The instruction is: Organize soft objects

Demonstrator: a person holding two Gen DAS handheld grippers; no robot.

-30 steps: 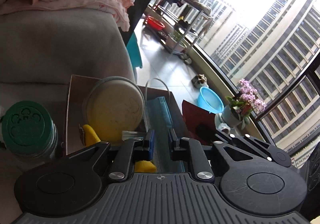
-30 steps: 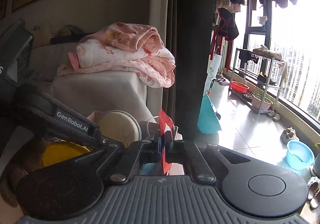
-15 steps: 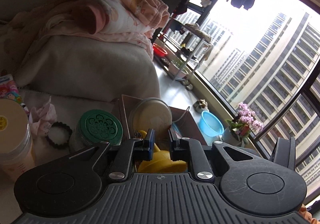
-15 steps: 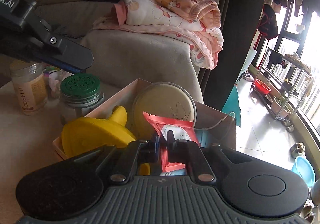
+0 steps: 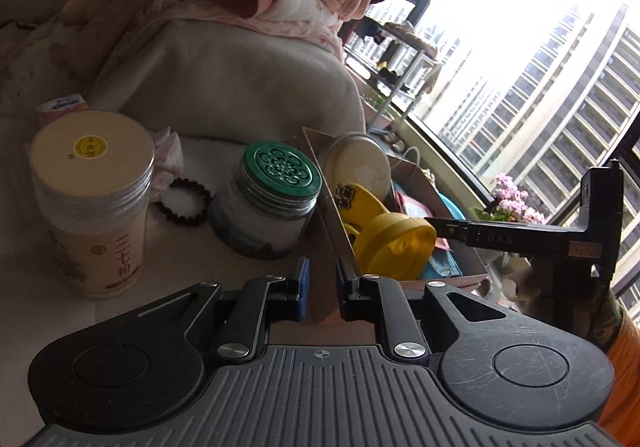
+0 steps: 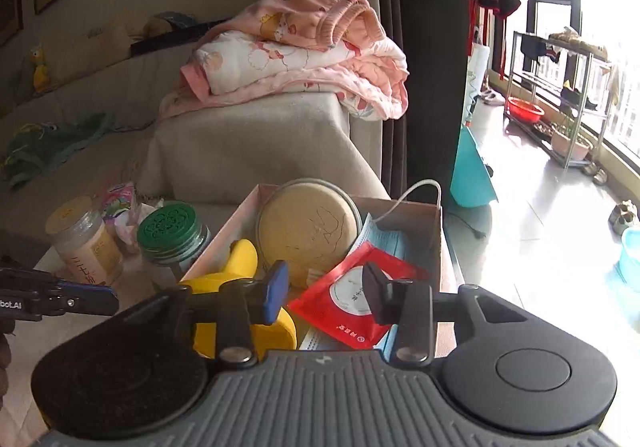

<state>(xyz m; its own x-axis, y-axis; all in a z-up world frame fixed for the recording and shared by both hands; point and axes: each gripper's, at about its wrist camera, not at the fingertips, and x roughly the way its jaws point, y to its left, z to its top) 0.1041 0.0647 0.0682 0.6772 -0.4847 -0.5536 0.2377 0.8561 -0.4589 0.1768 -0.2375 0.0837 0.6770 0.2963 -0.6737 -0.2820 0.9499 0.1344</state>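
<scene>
A pink cardboard box (image 6: 434, 221) holds a round beige tin (image 6: 308, 227), a yellow plastic piece (image 6: 240, 263), blue face masks (image 6: 390, 241) and a red sachet (image 6: 352, 299). My right gripper (image 6: 326, 293) is open just above the sachet, which lies loose on the masks. My left gripper (image 5: 320, 285) stands narrowly open and empty at the box's near left wall (image 5: 332, 223). The right gripper also shows in the left wrist view (image 5: 444, 227), over the box.
A green-lidded jar (image 5: 268, 203) and a cream-lidded jar (image 5: 92, 203) stand left of the box, with a dark bead bracelet (image 5: 184, 201) and crumpled tissue (image 5: 166, 153) behind. Folded pink bedding (image 6: 296, 55) lies on the grey sofa arm (image 6: 256, 143). Open floor is to the right.
My right gripper opened and let go of the red sachet, which now lies in the box. My left gripper drew back from over the box to its left side.
</scene>
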